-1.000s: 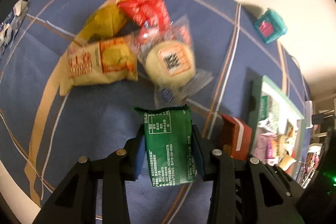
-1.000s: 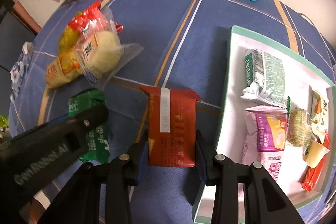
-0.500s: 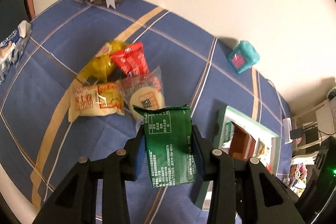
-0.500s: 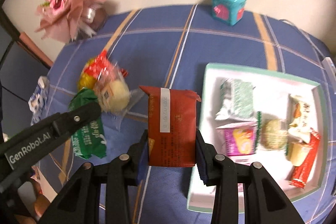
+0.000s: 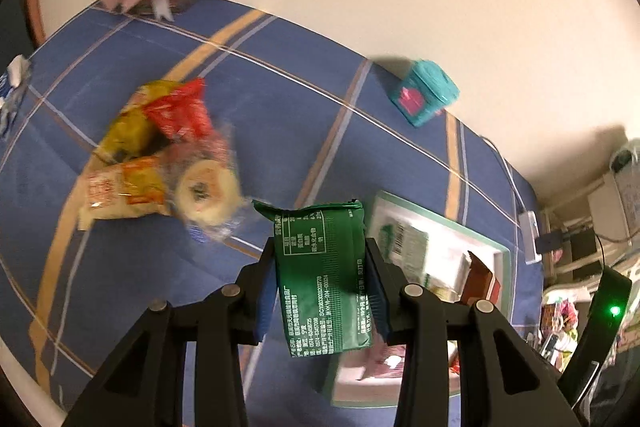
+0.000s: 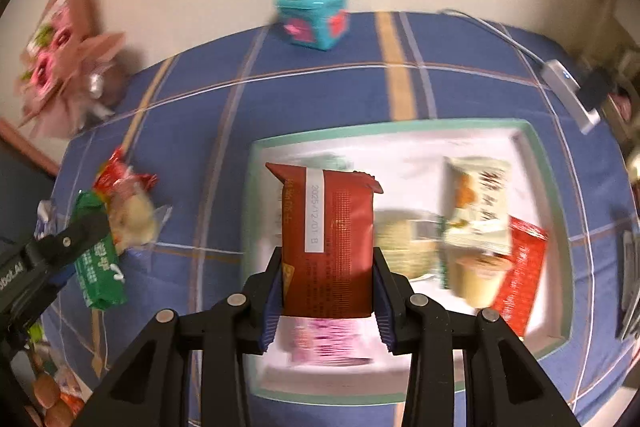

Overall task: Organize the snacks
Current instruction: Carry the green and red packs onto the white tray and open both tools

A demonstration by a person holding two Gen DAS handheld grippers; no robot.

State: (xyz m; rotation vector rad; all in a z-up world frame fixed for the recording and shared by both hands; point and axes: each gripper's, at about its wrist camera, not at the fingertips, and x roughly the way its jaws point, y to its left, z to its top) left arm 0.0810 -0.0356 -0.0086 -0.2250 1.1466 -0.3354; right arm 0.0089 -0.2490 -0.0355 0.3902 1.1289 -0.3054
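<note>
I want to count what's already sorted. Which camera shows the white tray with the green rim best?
The right wrist view: the white tray with the green rim fills the frame, its snacks visible though blurred. The left wrist view shows only part of it, behind the held green foil packet.

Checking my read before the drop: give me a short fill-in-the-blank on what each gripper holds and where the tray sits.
1. The left gripper is shut on a ____ packet.
2. The right gripper is shut on a ____ packet.
3. Below the right gripper lies a white ____ with a green rim.
4. By the wall stands a ____ box.

Missing words: green; red; tray; teal
</note>
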